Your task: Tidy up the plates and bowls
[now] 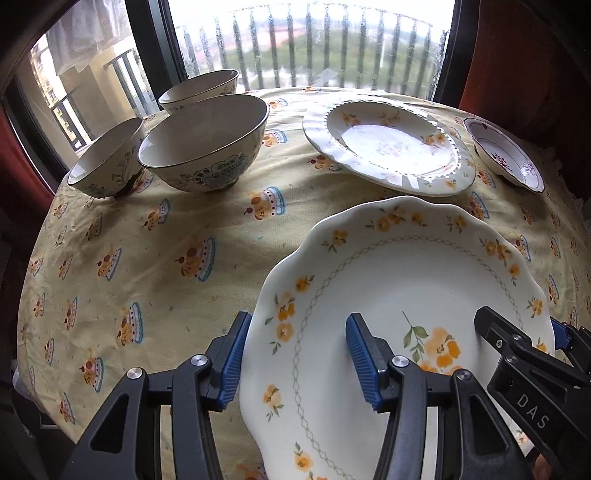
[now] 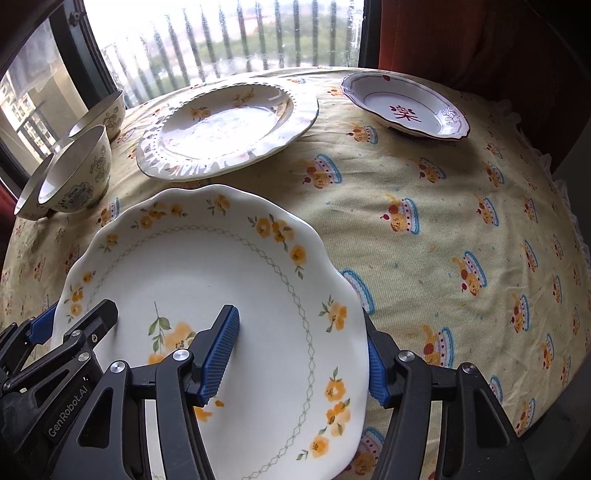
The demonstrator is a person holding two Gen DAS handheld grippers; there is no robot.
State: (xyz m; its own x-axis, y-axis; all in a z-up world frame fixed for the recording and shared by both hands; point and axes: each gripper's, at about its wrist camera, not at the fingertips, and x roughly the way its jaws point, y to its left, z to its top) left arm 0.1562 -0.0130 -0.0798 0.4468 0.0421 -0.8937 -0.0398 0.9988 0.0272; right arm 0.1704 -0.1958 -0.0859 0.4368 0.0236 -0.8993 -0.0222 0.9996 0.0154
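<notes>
A white scalloped plate with orange flowers (image 1: 406,280) (image 2: 207,266) is held between both grippers above the tablecloth. My left gripper (image 1: 295,354) straddles its left rim, one finger outside, one on the plate face. My right gripper (image 2: 299,350) straddles its right rim the same way. Each gripper's tip shows in the other's view: the right one (image 1: 517,339) and the left one (image 2: 74,325). Behind it lies a larger white plate with a beaded rim (image 1: 388,144) (image 2: 225,125). A small red-trimmed dish (image 1: 502,155) (image 2: 402,107) sits at the far right. Three bowls (image 1: 207,144) (image 2: 77,173) stand at the far left.
The round table wears a yellow patterned cloth (image 1: 155,251) (image 2: 443,229). A window with balcony railing (image 1: 314,48) is behind the table. A red curtain (image 2: 461,33) hangs at the right.
</notes>
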